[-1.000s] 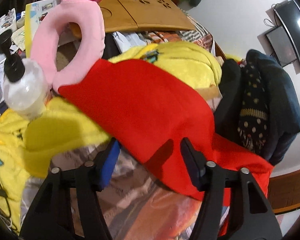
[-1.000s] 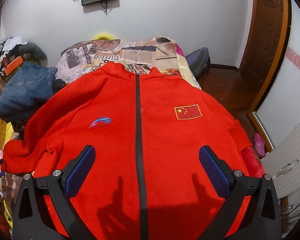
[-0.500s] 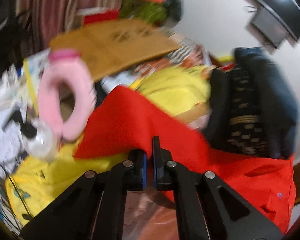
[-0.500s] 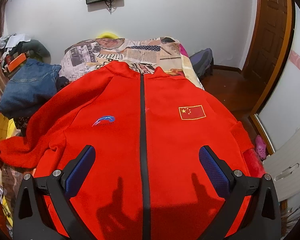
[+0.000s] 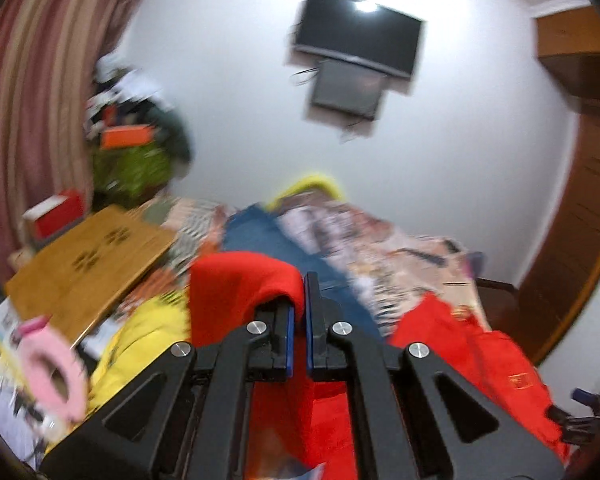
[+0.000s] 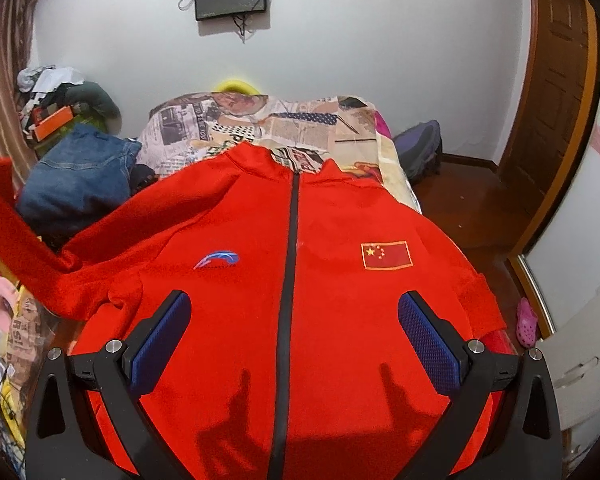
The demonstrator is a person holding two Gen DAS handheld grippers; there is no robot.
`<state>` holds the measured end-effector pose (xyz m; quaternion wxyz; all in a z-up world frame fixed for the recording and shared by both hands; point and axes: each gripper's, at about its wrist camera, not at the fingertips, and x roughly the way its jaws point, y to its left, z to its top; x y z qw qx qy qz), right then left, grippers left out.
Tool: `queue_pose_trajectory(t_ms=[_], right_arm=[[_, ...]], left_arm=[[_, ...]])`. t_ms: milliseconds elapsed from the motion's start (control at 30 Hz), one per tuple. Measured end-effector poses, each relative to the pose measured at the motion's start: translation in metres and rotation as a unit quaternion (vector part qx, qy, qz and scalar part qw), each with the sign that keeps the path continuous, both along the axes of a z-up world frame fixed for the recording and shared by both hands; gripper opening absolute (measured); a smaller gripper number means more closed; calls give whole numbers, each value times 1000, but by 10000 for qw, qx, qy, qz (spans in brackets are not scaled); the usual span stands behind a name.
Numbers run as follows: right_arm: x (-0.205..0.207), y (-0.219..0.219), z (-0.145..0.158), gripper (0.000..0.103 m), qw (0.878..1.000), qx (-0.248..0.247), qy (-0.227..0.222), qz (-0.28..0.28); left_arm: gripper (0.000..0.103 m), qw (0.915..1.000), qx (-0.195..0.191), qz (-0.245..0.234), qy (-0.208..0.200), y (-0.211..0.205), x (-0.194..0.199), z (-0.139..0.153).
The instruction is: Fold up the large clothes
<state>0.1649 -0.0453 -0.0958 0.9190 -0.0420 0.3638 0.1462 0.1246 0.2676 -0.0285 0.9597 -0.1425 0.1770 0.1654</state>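
A red zip jacket point(image 6: 292, 280) lies front-up on the bed, collar toward the far wall, with a flag patch on one chest and a blue logo on the other. My right gripper point(image 6: 294, 332) hovers open over its lower front, one finger on each side of the black zip. My left gripper point(image 5: 298, 308) is shut on the red sleeve point(image 5: 240, 284), which drapes over its tips. In the right wrist view that sleeve point(image 6: 16, 236) rises up and off the left edge. The jacket body point(image 5: 480, 356) shows at the lower right of the blurred left wrist view.
The newspaper-print bedspread point(image 6: 260, 120) shows beyond the collar. Folded jeans point(image 6: 76, 176) sit left of the jacket. A wooden lap table point(image 5: 84, 268), yellow cloth point(image 5: 140, 340) and a pink neck pillow point(image 5: 52, 372) crowd the left side. A wooden door point(image 6: 556, 92) and floor are at right.
My left gripper shut on the red sleeve and rose with it, rolling as it went; its view swung from the clutter up to the wall. The right gripper stayed put.
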Motion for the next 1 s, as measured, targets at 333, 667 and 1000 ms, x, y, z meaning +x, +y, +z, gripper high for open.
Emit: queue_pose_trajectory(t_ms=[333, 667, 1000], right_arm=[[2, -16, 2, 103, 9997, 192, -117, 134], [7, -38, -3, 103, 9998, 168, -63, -28], [10, -54, -16, 103, 9998, -19, 129, -178]], left_arm=[[3, 9889, 231, -1464, 128, -100, 89, 21], [2, 9510, 151, -2936, 961, -216, 152, -25], [3, 9027, -155, -3621, 2319, -285, 176, -103]])
